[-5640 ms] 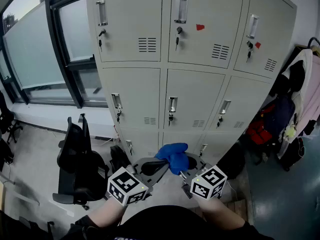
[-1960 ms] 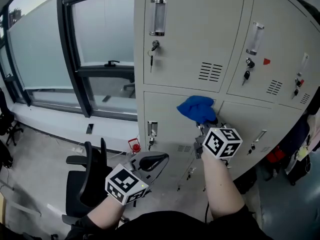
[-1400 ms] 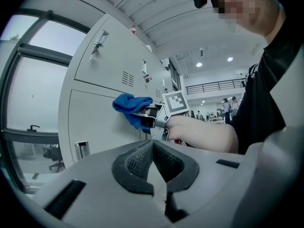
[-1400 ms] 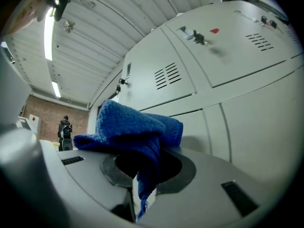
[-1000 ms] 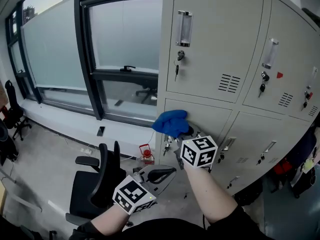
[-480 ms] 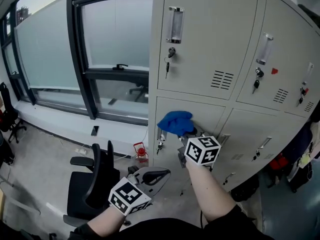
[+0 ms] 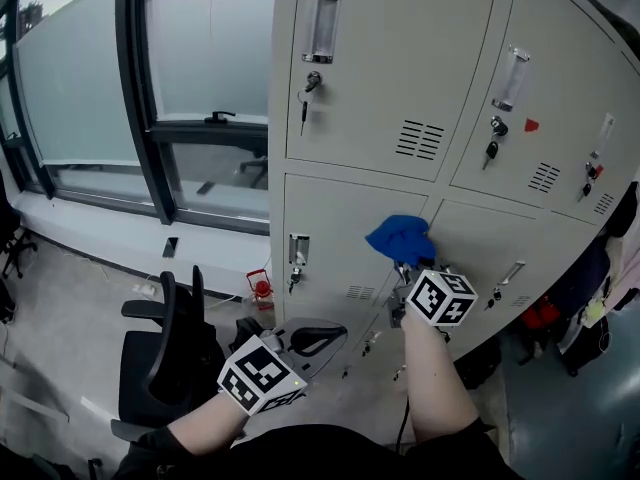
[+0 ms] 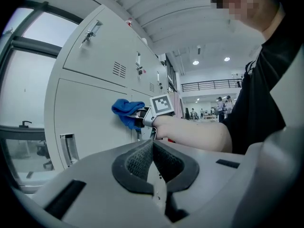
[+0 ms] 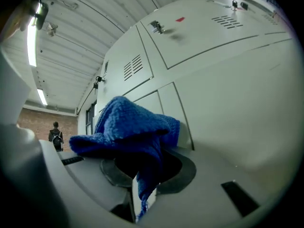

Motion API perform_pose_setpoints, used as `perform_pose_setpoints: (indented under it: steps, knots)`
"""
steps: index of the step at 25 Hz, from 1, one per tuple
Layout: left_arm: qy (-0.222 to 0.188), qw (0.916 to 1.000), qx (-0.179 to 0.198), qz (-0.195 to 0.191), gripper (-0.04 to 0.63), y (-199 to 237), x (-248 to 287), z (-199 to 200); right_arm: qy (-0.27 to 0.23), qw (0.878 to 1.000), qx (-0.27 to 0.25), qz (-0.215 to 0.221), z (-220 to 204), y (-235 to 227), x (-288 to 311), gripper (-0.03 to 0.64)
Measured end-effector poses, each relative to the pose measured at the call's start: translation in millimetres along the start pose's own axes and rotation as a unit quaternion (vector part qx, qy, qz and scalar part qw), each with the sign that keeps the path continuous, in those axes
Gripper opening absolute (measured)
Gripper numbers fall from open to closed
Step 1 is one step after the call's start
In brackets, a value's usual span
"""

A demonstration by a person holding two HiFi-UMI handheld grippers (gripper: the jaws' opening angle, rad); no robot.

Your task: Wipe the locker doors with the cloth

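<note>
I've got the locker doors (image 7: 340,228) dead ahead of my right hand-held gripper (image 7: 410,265), which is clamped on the blue cloth (image 7: 400,238). The cloth is bunched at a middle-row door near its upper edge. My left hand-held gripper (image 7: 310,340) hangs low, jaws together on nothing, farther from the doors.

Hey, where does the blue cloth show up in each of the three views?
Head view: cloth just right of centre, against the lockers.
Left gripper view: cloth left of centre, small, on the locker front.
Right gripper view: cloth centre, large, hanging down the middle.
Shared landmark: the grey lockers behind it.
</note>
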State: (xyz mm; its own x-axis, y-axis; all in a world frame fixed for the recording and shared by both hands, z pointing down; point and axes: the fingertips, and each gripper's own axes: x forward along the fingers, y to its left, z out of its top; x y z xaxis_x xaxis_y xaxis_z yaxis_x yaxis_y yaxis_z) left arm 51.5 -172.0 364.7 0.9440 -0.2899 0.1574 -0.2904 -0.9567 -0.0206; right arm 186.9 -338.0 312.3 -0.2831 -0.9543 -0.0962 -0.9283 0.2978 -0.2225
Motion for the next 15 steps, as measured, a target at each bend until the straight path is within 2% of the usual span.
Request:
perform_pose_setpoints:
  steps: [4, 8, 15]
  knots:
    - [-0.005, 1.0000, 0.000, -0.001, 0.008, 0, 0, 4, -0.003, 1.000, -0.010, -0.011, 0, -5, -8, 0.048]
    - [-0.012, 0.9999, -0.006, 0.009, 0.008, 4, -8, 2, 0.008, 0.998, -0.037, 0.045, -16, 44, 9, 0.048]
    - [-0.020, 0.9991, -0.018, 0.034, 0.008, 14, -31, -5, 0.056, 0.987, -0.058, 0.139, -62, 137, 58, 0.048]
